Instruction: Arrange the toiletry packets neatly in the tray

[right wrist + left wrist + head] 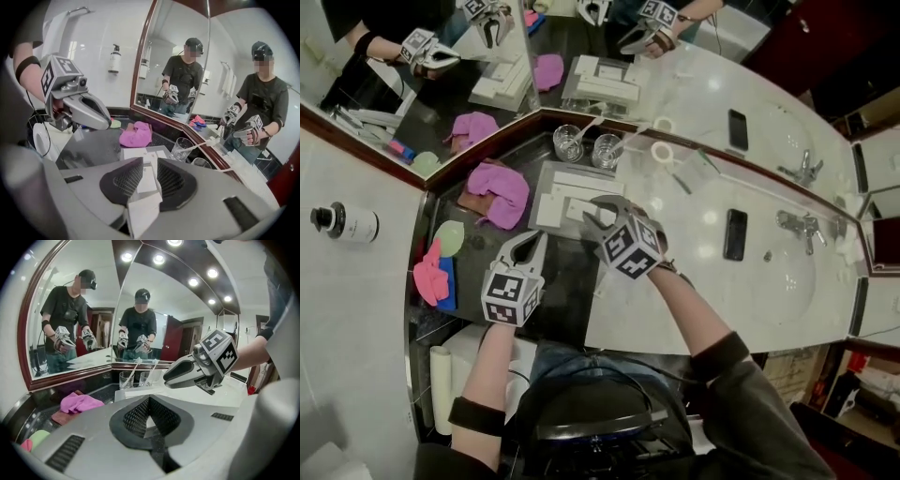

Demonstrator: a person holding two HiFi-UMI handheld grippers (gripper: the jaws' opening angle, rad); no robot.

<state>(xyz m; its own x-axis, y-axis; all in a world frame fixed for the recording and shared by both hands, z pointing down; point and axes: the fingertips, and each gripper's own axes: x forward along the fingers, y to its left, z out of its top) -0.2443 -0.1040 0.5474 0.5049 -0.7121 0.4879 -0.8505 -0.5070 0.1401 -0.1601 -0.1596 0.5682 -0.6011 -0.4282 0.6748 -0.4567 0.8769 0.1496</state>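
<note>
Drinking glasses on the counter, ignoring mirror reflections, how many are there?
2. One glass stands just behind the tray, toward the left of its far edge; the other glass stands beside it, to the right in the head view. None looks hidden.

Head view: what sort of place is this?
Most likely a hotel bathroom vanity: a sink with a tap, a big wall mirror, and two drinking glasses beside a tray of toiletry packets.

A hotel-style bathroom: a basin with a chrome tap sits right of the right claw. Angled wall mirrors rise beyond it. Glasses, a tray of toiletry packets and a wall-mounted soap bottle lie ahead and left.
</note>
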